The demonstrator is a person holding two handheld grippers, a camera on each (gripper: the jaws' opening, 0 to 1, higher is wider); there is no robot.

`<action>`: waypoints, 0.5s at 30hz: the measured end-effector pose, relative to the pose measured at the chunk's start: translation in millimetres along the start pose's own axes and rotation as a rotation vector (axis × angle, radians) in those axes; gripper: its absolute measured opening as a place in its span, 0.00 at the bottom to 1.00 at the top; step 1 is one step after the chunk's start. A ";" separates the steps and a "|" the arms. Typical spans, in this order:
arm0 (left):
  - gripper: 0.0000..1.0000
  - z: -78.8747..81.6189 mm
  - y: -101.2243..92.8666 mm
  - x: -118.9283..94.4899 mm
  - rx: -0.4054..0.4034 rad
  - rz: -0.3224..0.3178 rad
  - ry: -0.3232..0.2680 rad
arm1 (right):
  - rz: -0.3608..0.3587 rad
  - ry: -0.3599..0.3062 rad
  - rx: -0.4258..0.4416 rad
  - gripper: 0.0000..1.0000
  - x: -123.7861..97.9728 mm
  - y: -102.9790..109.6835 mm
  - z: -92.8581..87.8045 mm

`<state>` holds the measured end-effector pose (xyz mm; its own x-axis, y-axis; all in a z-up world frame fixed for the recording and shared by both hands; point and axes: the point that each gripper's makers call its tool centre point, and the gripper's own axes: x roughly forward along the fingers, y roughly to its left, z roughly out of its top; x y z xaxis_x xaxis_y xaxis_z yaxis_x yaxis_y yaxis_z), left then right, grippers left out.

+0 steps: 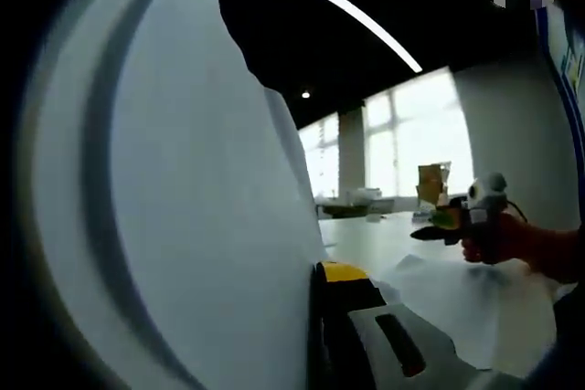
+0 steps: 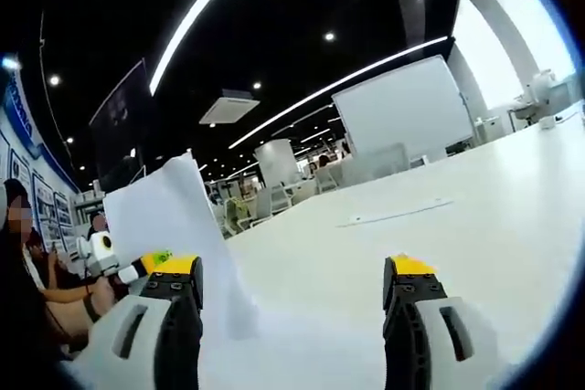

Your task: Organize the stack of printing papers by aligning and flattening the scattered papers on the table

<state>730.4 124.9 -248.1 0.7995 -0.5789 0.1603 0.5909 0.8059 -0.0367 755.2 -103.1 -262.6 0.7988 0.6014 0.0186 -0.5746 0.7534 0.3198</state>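
White table [image 2: 475, 216] held loose papers [image 1: 475, 303]; the left gripper [image 1: 320, 317] pinched a raised paper stack [image 1: 183, 180], while the right gripper [image 2: 292, 294] gaped wide, empty.

Dark ceiling [image 2: 274, 25] — light strips [image 2: 196, 11], bright windows [image 1: 402, 139].

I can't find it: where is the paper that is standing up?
In the left gripper view the paper fills the left side, against the left gripper. In the right gripper view it stands at the left, above the table.
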 end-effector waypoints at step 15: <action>0.08 -0.4 -1.0 0.2 0.000 0.000 0.000 | -0.017 0.003 -0.009 0.76 -9.3 -2.6 1.0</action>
<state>730.0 123.9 -248.5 0.7992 -0.5793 0.1602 0.5913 0.8056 -0.0369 749.4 -110.9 -262.6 0.8077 0.5895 0.0105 -0.5628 0.7656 0.3115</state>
